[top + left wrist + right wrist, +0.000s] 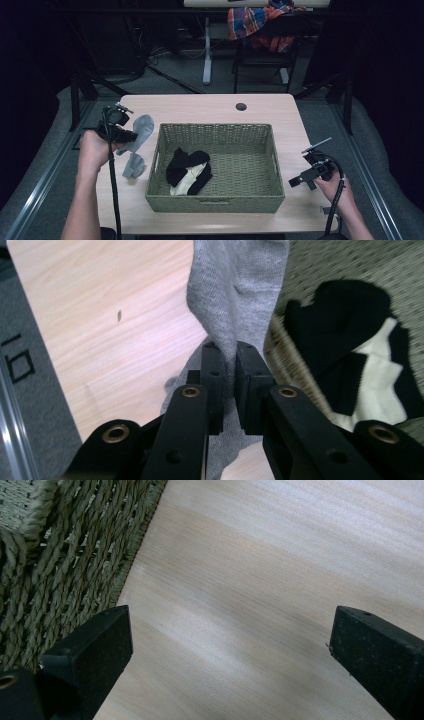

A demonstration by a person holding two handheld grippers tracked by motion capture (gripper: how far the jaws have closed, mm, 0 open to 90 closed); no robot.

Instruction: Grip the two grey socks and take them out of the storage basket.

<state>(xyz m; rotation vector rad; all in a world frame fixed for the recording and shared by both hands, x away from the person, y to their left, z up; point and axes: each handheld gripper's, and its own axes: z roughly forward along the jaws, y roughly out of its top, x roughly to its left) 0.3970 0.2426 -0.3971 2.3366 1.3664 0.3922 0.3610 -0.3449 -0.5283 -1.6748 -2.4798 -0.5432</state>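
Note:
My left gripper is shut on a grey sock and holds it lifted beside the left wall of a woven basket. Up close, the grey sock is pinched between my left gripper jaws, hanging past the basket's edge. A second grey sock lies on the table below it. Black and cream socks lie inside the basket, the black and cream socks also showing past the jaws. My right gripper is open over bare table, right of the basket. My right gripper holds nothing beside the basket wall.
The wooden table has a round cable hole at the back. A chair with a plaid cloth stands behind the table. Free tabletop lies behind and to the right of the basket.

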